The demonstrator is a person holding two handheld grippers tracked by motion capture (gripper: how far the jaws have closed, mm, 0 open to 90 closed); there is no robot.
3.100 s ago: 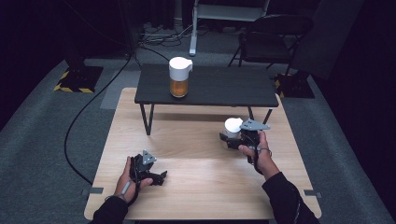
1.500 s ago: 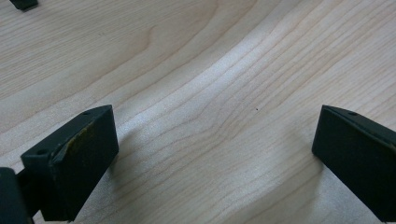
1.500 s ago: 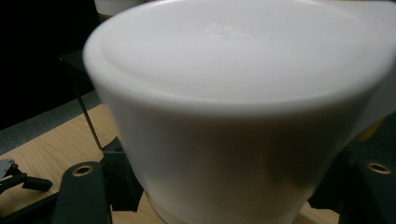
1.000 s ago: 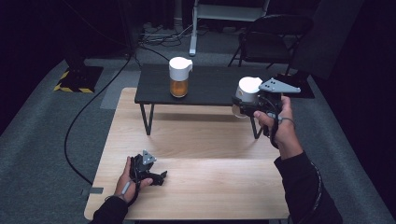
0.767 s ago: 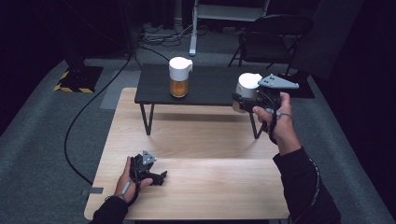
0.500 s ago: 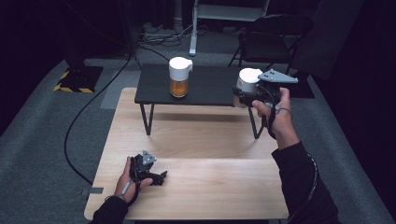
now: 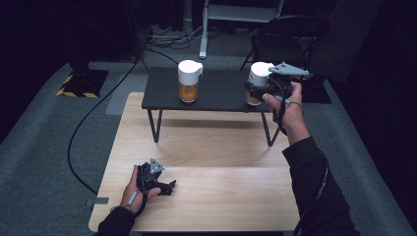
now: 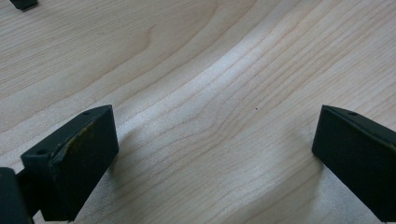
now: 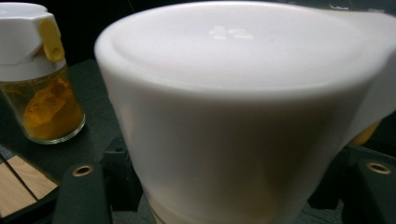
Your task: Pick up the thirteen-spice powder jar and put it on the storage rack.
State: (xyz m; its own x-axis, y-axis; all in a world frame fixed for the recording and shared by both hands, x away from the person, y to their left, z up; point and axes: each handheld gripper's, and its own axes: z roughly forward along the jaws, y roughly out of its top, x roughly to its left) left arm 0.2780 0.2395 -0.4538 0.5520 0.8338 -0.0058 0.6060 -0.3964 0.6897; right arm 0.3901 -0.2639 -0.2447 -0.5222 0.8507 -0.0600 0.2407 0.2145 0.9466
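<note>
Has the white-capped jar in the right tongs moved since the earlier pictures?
Yes. The jar went from above the wooden table up and away, to the right end of the black shelf.

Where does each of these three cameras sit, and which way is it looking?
High view: above the near side, looking forward and down on the wooden table; both forearms and tools show.
Left gripper view: on the left tool, facing bare wood between its open jaws.
Right gripper view: on the right tool, facing the white-capped jar it grips.
Shared by high and right: the spice jar on the black shelf.
</note>
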